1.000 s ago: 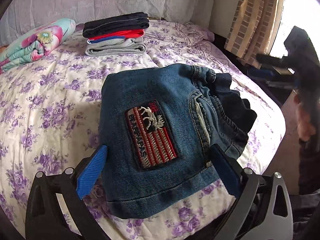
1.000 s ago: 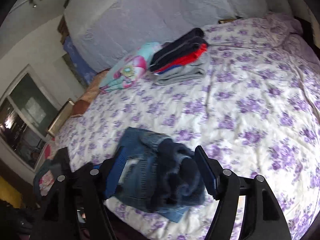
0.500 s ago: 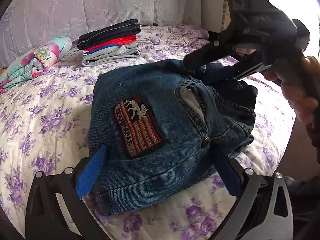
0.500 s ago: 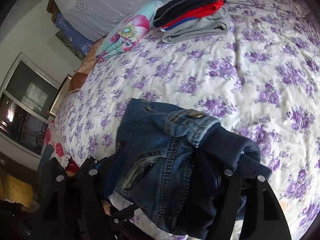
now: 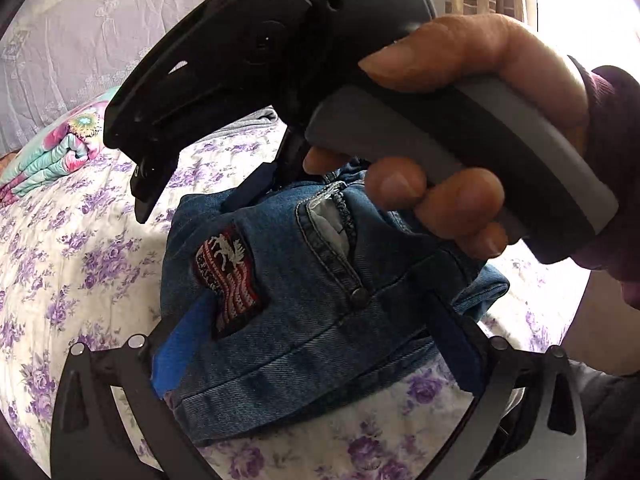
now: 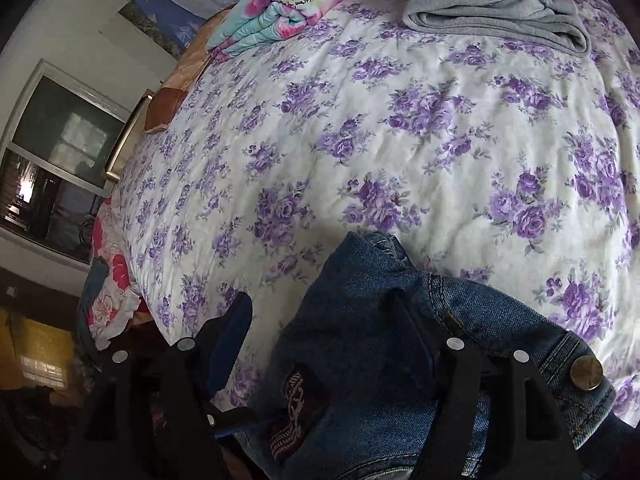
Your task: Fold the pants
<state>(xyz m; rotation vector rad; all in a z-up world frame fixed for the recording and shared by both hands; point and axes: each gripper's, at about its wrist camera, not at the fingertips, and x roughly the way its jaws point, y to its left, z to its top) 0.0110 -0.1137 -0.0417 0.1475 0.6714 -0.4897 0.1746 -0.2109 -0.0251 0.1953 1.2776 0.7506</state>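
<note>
The folded blue denim pants (image 5: 304,304) with a red flag patch (image 5: 228,276) lie near the bed's front edge. My left gripper (image 5: 316,344) is open, its blue pads straddling the near end of the bundle. My right gripper (image 6: 324,340) is open above the pants' far end (image 6: 372,320), one finger over the denim and one over the sheet. In the left wrist view the right gripper's body (image 5: 256,52) and the hand holding it hang over the pants.
A floral bedspread (image 6: 400,120) covers the bed. A stack of folded clothes (image 6: 492,4) and a rolled floral blanket (image 6: 280,4) sit at the back. A window (image 6: 52,168) is left of the bed; the bed edge runs just behind the pants.
The right gripper has swung over the pants from the right and now fills the top of the left wrist view. The left gripper has moved closer onto the bundle.
</note>
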